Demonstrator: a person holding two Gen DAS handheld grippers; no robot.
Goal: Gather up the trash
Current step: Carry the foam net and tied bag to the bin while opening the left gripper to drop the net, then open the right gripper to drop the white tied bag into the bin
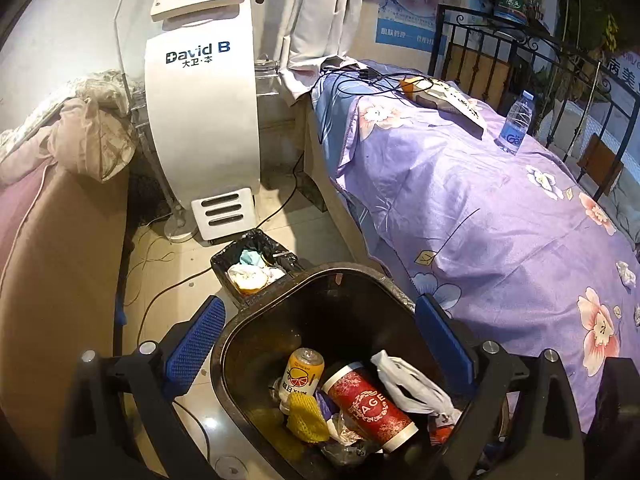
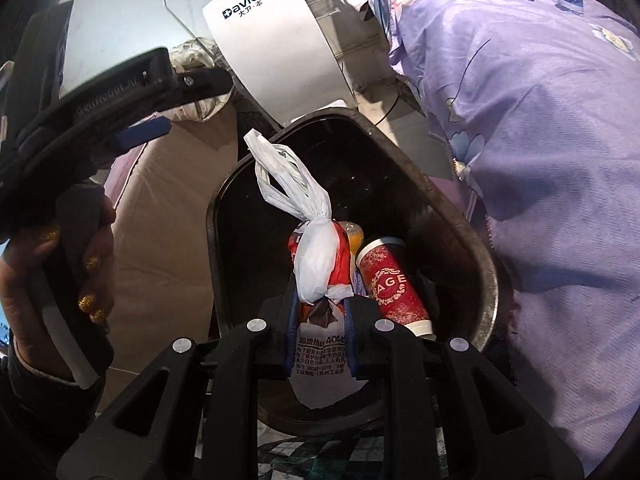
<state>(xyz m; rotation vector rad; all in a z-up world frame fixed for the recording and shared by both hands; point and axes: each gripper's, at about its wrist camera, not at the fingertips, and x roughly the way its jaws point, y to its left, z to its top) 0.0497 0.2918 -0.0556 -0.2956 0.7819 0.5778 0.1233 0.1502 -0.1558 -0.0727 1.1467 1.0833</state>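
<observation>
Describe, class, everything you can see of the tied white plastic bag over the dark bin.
The white plastic bag is thin, crinkled film, knotted near the top, its two handle loops sticking up and leftward. Red packaging shows through its bulging body, and black printed text covers its lower part. The right gripper is shut on that lower part, holding it over the dark bin, beside a red patterned cup.

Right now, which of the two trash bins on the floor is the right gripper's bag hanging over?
The large dark bin holding the red cup, not the small lined bin near the white machine. The right gripper holds the knotted white bag above it.
</observation>
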